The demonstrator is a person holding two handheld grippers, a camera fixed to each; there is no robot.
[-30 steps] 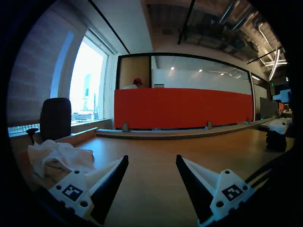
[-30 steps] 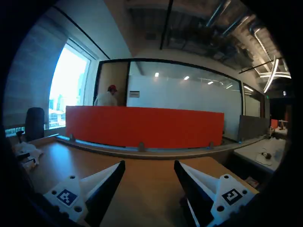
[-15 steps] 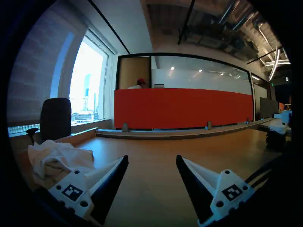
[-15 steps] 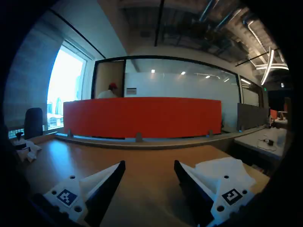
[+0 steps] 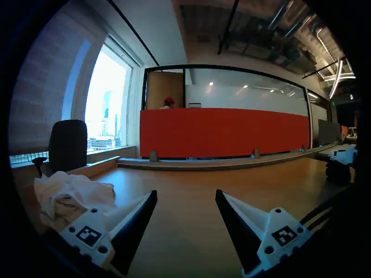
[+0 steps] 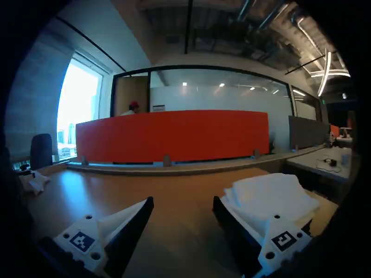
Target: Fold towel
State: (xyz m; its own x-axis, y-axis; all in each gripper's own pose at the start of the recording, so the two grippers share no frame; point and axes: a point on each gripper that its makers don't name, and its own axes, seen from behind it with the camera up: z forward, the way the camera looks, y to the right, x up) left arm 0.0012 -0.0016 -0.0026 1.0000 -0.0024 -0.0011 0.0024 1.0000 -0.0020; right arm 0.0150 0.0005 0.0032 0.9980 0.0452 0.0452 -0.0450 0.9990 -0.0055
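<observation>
In the left gripper view a crumpled white towel (image 5: 69,192) lies on the wooden table (image 5: 195,194) at the left, beside the left finger. My left gripper (image 5: 185,197) stands open low over the table with nothing between its fingers. In the right gripper view a stack of folded white towels (image 6: 271,194) sits on the table (image 6: 153,194) just behind the right finger. My right gripper (image 6: 183,201) is open and empty. The crumpled towel (image 6: 35,181) also appears far off at the left edge.
An orange divider panel (image 5: 222,132) runs along the table's far edge. A black office chair (image 5: 67,144) stands by the window at the left. Farther right is another desk (image 6: 324,162) with small items. A person in a red cap (image 5: 168,102) is behind the divider.
The right gripper has dropped and tipped toward the table, bringing the folded towel stack into view behind its right finger. The left gripper has stayed still.
</observation>
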